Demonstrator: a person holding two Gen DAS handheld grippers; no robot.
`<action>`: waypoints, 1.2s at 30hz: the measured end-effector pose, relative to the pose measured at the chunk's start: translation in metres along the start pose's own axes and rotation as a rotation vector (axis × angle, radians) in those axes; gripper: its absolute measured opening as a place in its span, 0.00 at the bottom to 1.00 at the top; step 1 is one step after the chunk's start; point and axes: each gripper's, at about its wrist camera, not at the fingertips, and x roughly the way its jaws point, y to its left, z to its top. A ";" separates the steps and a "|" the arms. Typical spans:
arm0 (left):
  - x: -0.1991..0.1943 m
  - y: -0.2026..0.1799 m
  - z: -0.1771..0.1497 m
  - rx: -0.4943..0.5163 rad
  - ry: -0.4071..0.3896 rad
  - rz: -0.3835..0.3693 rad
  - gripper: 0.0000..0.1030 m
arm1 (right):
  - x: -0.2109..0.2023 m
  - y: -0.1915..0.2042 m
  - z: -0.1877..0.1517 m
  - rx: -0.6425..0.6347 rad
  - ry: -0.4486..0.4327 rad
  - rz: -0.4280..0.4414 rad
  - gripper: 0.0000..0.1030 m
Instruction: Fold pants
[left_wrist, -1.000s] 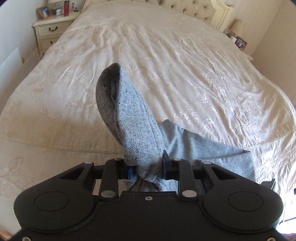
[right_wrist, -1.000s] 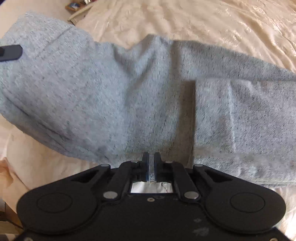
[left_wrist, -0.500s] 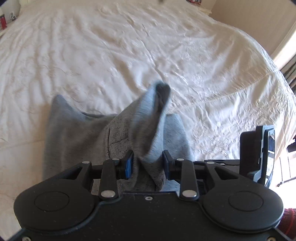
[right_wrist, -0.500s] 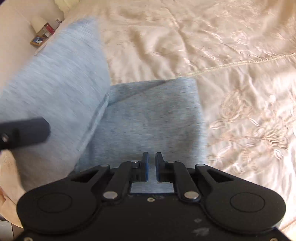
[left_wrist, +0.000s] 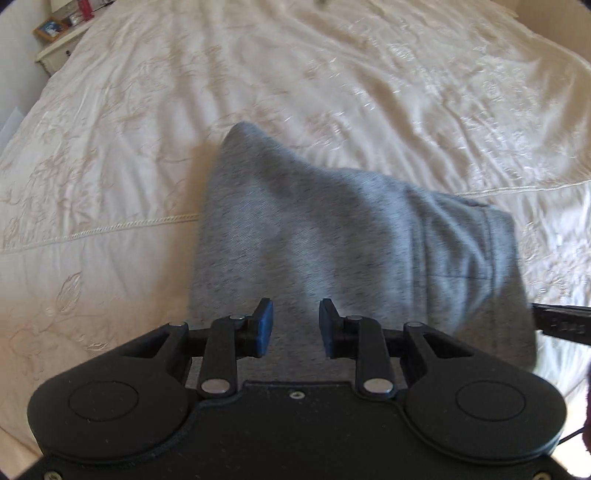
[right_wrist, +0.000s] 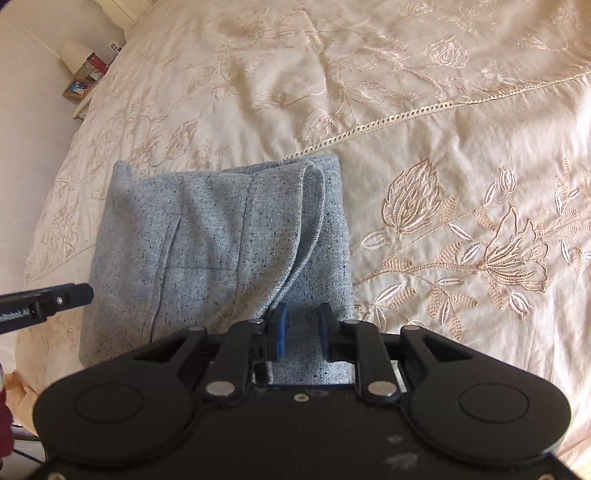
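Observation:
The grey pants (right_wrist: 207, 240) lie folded into a short stack on the cream bedspread (right_wrist: 461, 122). The top layer's edge curls over at the right. My right gripper (right_wrist: 301, 325) points down at the near right corner. Its jaws are opening, with cloth under and between the pads but not pinched. In the left wrist view the pants (left_wrist: 332, 229) bulge up toward the camera. My left gripper (left_wrist: 295, 326) has grey cloth filling the gap between its blue pads (left_wrist: 263, 326), and its jaws are closing slightly on it. Each view shows a black finger (right_wrist: 48, 297) of the other gripper (left_wrist: 561, 325) at the stack's side.
The embroidered bedspread (left_wrist: 351, 74) spreads on all sides of the pants, with a lace seam (right_wrist: 424, 110) running across it. A bedside table with a framed picture (left_wrist: 50, 29) stands at the far left corner. A dark red sleeve (right_wrist: 4, 421) shows at the left edge.
Both grippers carried the hanging upper part of the pants over and down onto the lower part. The right gripper's jaws went from shut to apart; the cloth in the left gripper no longer stands up.

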 end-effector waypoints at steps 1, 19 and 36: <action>0.010 0.008 -0.003 0.000 0.032 0.015 0.34 | -0.002 -0.002 -0.001 0.014 -0.004 -0.004 0.20; 0.001 0.061 -0.030 -0.115 0.096 0.089 0.39 | 0.009 0.006 0.011 0.065 -0.025 0.031 0.41; -0.019 0.056 -0.049 -0.226 0.052 0.098 0.38 | -0.040 0.060 0.026 -0.319 -0.182 0.072 0.08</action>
